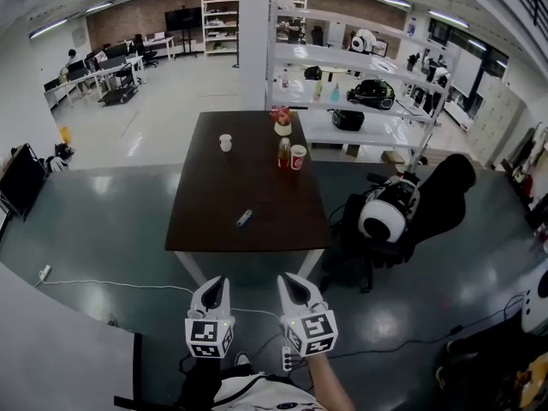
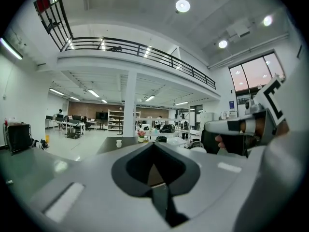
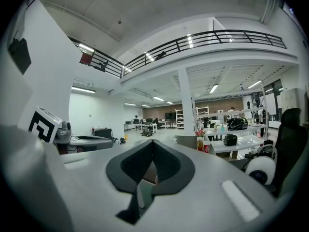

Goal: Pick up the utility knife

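Note:
The utility knife [image 1: 245, 218], small, dark and bluish, lies near the front edge of the dark brown table [image 1: 214, 204]. Both grippers hang side by side in front of the table, short of its near edge and well apart from the knife. My left gripper [image 1: 218, 286] is shut and empty. My right gripper [image 1: 292, 282] is also shut with nothing held. In the left gripper view the jaws [image 2: 153, 145] meet and the right gripper [image 2: 241, 127] shows at the right. In the right gripper view the jaws [image 3: 151, 142] are together. Neither gripper view shows the knife.
On the table's far end stand a white cup [image 1: 225, 142], a bottle [image 1: 283, 152], a red cup [image 1: 298, 157] and a flower vase [image 1: 282, 122]. A black chair holding a white round device [image 1: 385, 214] is right of the table. White shelves [image 1: 360, 101] stand behind. Cables and a power strip [image 1: 287, 358] lie on the floor.

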Action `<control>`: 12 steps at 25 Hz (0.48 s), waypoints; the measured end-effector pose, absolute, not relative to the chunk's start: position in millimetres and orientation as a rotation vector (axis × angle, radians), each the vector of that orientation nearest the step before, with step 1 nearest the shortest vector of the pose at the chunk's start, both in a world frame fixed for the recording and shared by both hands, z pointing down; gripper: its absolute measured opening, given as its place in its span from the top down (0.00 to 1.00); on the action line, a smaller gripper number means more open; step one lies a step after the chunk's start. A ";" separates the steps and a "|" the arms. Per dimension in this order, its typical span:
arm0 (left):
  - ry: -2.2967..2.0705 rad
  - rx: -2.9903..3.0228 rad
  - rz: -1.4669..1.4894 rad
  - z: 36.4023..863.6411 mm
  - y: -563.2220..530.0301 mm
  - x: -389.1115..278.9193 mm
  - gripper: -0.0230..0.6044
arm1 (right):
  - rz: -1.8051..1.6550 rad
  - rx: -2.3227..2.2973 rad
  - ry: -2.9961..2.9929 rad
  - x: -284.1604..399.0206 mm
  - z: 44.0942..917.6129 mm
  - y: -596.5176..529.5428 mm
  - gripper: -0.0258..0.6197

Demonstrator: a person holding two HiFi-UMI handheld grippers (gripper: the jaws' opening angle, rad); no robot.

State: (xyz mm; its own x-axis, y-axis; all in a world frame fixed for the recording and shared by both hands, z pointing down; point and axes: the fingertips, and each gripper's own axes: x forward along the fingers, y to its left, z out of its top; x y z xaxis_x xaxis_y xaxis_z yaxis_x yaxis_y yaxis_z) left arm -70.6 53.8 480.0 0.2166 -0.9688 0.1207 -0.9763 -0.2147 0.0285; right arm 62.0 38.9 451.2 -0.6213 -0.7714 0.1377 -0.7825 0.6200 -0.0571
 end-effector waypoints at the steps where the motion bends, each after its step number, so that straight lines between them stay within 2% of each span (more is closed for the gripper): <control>1: -1.899 2.382 0.112 478.2 49.1 -72.2 0.97 | 0.162 1.321 -2.737 59.1 449.3 34.9 0.96; 12: -1.864 2.399 0.088 480.3 11.9 -101.8 0.97 | 0.150 1.346 -2.706 30.0 450.5 1.1 0.96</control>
State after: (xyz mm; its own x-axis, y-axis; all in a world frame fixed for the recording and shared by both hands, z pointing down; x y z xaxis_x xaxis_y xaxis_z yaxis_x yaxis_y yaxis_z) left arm -101.8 11.9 480.3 0.2481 -0.9627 0.1083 -0.9686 -0.2445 0.0449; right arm 30.0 1.1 450.5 -0.5989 -0.7871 0.1474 -0.7986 0.6008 -0.0367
